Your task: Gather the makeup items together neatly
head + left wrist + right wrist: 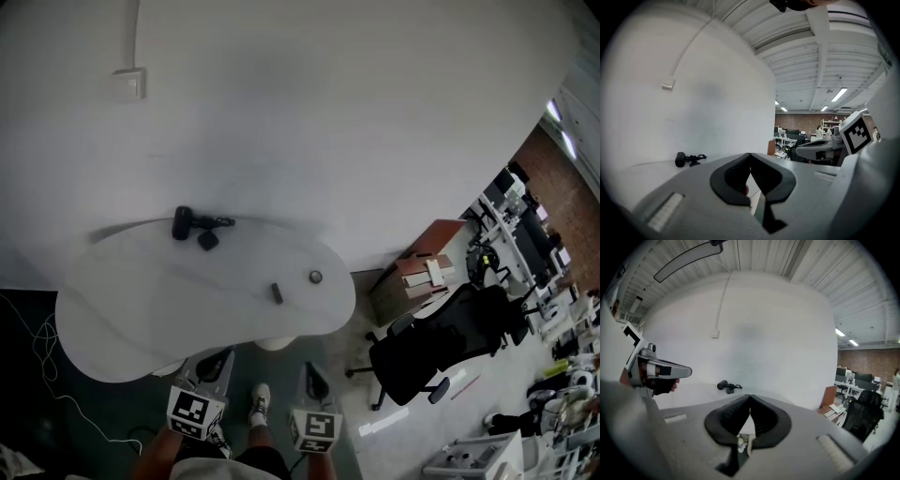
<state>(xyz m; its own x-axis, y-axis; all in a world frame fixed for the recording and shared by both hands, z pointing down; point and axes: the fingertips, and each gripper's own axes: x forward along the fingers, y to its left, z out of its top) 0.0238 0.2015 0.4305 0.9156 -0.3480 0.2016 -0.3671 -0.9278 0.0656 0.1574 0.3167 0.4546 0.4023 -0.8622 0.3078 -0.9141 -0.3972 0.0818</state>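
Left gripper [217, 358] and right gripper [311, 373] sit clenched, empty, beside rounded white table [141, 309]. Small dark tube [277, 292] and small round disc [316, 277] lie apart on it

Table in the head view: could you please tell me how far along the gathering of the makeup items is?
Done: nothing that shows; the dark stick and the round item lie apart on the table, with a black corded device at its far edge. In hand: nothing; the left claw and right claw are shut and empty. Left: bringing the pieces together.
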